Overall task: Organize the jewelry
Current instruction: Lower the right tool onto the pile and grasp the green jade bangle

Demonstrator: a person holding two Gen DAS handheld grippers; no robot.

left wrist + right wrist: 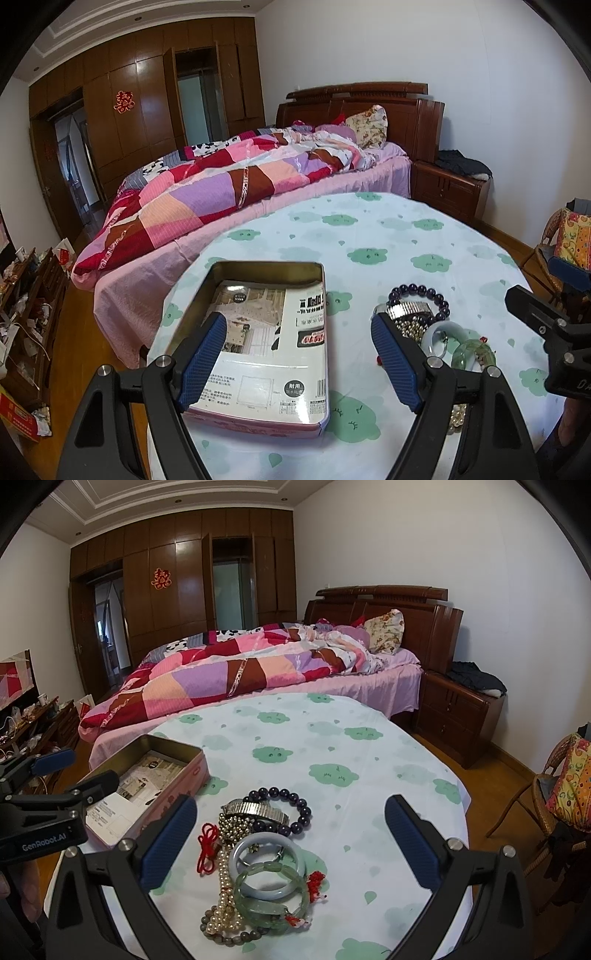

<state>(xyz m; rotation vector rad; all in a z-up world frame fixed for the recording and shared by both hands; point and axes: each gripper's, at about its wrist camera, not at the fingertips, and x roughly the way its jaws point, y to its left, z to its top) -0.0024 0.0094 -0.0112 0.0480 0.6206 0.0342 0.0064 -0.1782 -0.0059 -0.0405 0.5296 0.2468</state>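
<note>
While both grippers' fingers spread, tin at table edge; jewelry pile mid-cloth.

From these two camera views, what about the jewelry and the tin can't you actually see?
- Jewelry pile, left wrist view: its near half sits behind the left gripper's right finger.
- Tin, right wrist view: its near end is hidden by the other gripper's body.
- Paper lining the tin: print too small to read.
- Pearl strand: tangled, length unclear.
</note>
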